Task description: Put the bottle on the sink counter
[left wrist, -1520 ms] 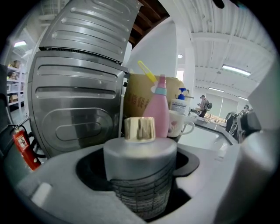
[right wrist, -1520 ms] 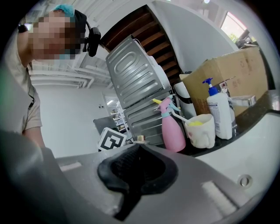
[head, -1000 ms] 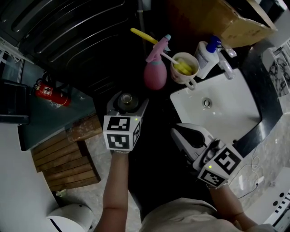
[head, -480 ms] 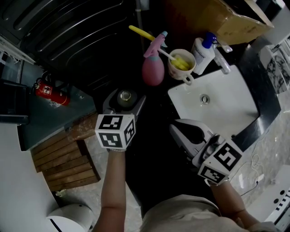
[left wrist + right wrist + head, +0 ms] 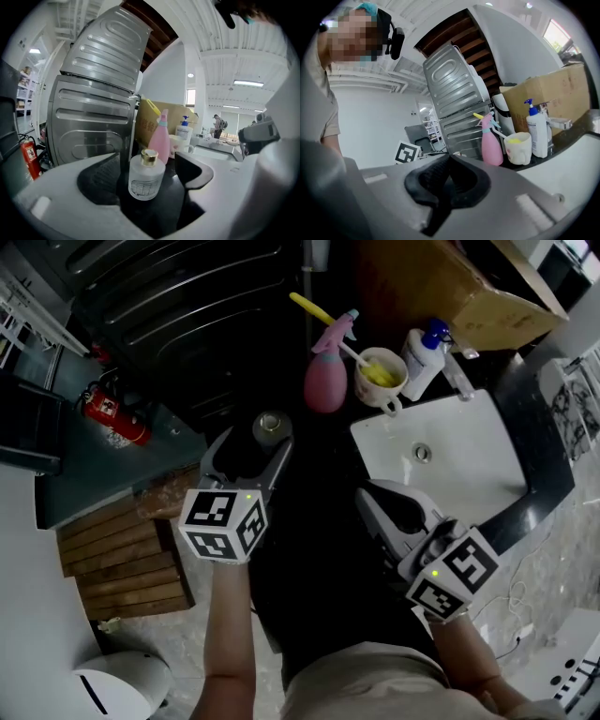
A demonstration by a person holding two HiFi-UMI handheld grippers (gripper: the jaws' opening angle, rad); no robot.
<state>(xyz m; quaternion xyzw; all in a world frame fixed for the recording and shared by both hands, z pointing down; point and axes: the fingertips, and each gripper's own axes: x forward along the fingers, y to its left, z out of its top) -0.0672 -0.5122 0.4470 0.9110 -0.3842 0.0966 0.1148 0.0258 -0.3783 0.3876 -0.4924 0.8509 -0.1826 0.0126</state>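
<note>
Centre left: left gripper (image 5: 249, 448) spread wide around the bottle (image 5: 146, 174), upright on the dark sink counter (image 5: 319, 474), seemingly unclamped. Placement judged done; only withdrawing left. Lower right: right gripper (image 5: 449, 178) clenched on nothing. Too dark to confirm pad contact

Two grippers are in view: the left gripper (image 5: 249, 442) and the right gripper (image 5: 373, 504). Bottles number three: one glass bottle (image 5: 270, 427), one spray bottle (image 5: 325, 381) and one pump bottle (image 5: 422, 357). There is one mug (image 5: 380, 382), with one brush (image 5: 307, 308) in it. There is one sink (image 5: 469, 451) with one tap (image 5: 457, 376). Beyond these there is one box (image 5: 450, 287), one fire extinguisher (image 5: 114, 418) and one pallet (image 5: 122, 559).
</note>
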